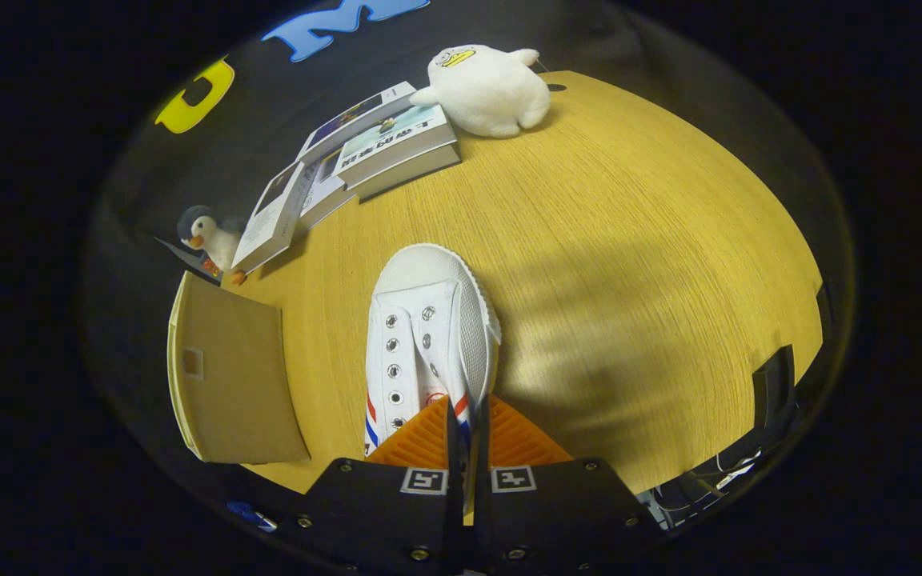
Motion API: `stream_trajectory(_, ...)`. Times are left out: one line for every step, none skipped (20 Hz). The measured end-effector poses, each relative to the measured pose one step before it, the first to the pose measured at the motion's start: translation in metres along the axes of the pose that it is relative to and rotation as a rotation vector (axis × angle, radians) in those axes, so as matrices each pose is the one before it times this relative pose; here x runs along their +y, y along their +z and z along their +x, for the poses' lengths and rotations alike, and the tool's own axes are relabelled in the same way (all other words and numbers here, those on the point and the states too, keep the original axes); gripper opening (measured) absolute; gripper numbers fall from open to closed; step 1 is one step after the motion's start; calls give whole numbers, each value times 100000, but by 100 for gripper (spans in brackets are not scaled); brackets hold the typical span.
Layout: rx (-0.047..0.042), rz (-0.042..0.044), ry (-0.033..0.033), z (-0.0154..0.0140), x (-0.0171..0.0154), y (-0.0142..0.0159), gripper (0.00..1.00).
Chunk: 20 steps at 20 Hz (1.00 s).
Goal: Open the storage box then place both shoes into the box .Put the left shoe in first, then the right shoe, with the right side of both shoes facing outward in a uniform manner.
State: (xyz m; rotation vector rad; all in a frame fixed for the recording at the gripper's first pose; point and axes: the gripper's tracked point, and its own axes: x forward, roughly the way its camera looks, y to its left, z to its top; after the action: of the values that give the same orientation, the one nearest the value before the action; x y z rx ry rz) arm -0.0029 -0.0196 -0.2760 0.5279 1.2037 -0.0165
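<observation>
Gripper view shows the hand-held gripper (467,436) pinched on a white shoe's (427,336) side wall above the desk (629,264), the storage box (229,376) beside it, so boxing apparently remains.

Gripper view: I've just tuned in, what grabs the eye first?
A white shoe stands out, toe pointing away, its side wall pinched between the closed fingers of the hand-held gripper. Beside it lies a tan box on the wooden table. Beyond, books lean in a row with a white plush at the end.
</observation>
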Motion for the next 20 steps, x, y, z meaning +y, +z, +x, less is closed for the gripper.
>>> stream_trajectory(-778,-536,1056,-423,730,261,6)
stream_trajectory(67,-988,1552,-477,931,279,5)
stream_trajectory(-831,-398,1279,-371,855,390,5)
stream_trajectory(-229,-820,1504,-409,948,287,5)
stream_trajectory(-112,-759,1879,-378,1126,466,5)
stream_trajectory(-735,-322,1713,-460,1107,256,5)
stream_trajectory(-47,-748,1573,-327,1003,258,5)
stream_trajectory(-450,-735,1676,-236,1179,336,5)
stream_trajectory(-531,-1218,1503,-265,1151,355,5)
stream_trajectory(-160,-1388,1511,-215,1327,285,5)
stream_trajectory(-559,-1024,1151,-196,1019,345,5)
stream_trajectory(-222,-1457,1318,-109,1206,261,5)
stream_trajectory(-497,-1168,1301,-136,1165,333,5)
stream_trajectory(68,-1435,1370,-167,1337,187,5)
stream_trajectory(-90,-1299,1248,-1,1053,305,5)
stream_trajectory(-662,-1249,1121,-33,1169,312,5)
stream_trajectory(22,-1429,930,72,1157,211,5)
stream_trajectory(-471,-1294,926,57,1161,223,5)
stream_trajectory(206,-1632,1014,168,1160,152,5)
stream_trajectory(77,-1494,1214,214,1358,202,5)
